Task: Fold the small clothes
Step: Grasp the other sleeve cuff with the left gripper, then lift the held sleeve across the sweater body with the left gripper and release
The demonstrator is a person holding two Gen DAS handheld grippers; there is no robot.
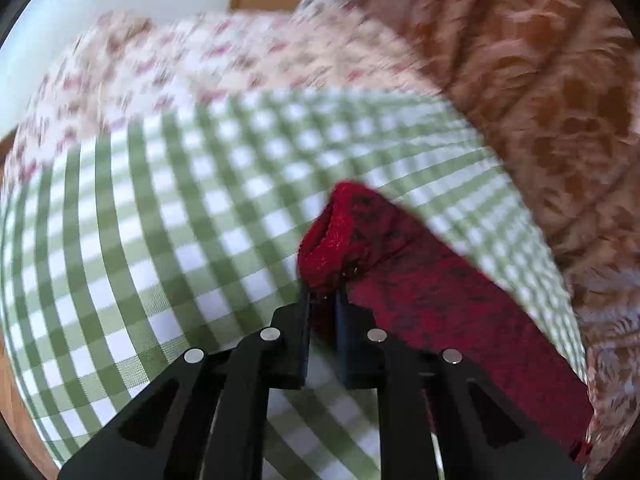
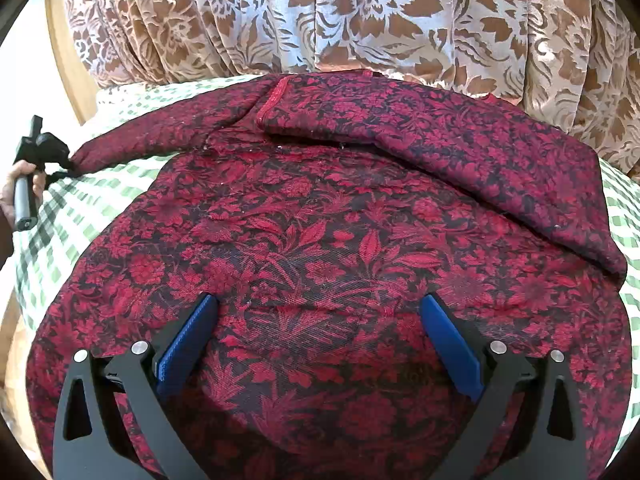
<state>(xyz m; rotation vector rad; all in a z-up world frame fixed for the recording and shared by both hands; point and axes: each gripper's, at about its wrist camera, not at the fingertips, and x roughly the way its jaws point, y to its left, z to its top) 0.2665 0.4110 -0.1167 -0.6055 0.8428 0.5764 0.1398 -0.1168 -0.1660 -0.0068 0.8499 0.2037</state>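
A red and black floral garment [image 2: 320, 240] lies spread on a green checked cloth [image 2: 120, 184]. Its right sleeve [image 2: 500, 160] is folded across the body. My left gripper [image 1: 323, 288] is shut on the cuff of the left sleeve [image 1: 332, 240] and holds it out to the side; it also shows at the far left of the right wrist view [image 2: 60, 160], with the sleeve [image 2: 160, 136] stretched toward it. My right gripper [image 2: 318, 304] is open with blue pads [image 2: 188, 344], hovering over the lower middle of the garment.
A brown and white floral curtain [image 2: 360, 20] hangs behind the surface. A pink patterned cloth [image 1: 180, 64] lies beyond the checked cloth [image 1: 160, 220]. A wooden frame [image 2: 64, 52] stands at the left. The left wrist view is motion-blurred.
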